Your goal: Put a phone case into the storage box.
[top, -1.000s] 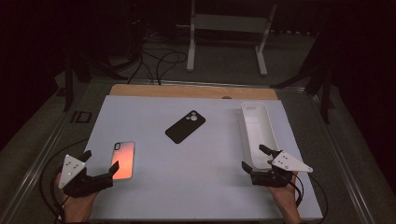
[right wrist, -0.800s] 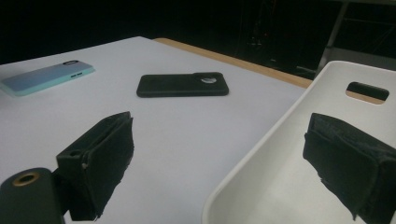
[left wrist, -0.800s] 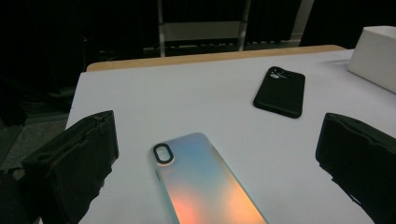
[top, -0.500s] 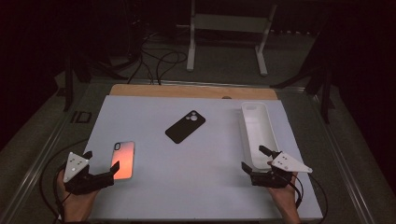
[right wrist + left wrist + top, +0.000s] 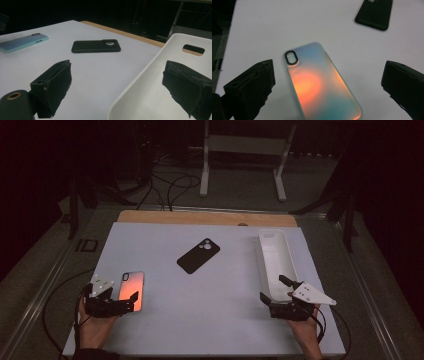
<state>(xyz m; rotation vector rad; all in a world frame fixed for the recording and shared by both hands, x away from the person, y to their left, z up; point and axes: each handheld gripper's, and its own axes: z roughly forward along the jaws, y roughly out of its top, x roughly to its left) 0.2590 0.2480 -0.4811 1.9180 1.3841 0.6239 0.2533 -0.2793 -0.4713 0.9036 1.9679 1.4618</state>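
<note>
Bench (image 5: 210,320): white top, things well apart.
Tray (image 5: 276,262): white, far right, nothing in it; right gripper (image 5: 280,295) straddles its near rim, jaws wide.
Iridescent case (image 5: 131,290): flat, near left, not yet gripped.
Left gripper (image 5: 122,302): jaws wide either side of it.
Black case (image 5: 198,255): mid-bench, untouched, clear of path.
Progress: judged barely begun.

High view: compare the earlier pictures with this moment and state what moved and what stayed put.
The left gripper has shifted slightly, its grey plate tilting; it stays open beside the iridescent phone case. The right gripper, open at the white tray, and the black phone case have not moved.
</note>
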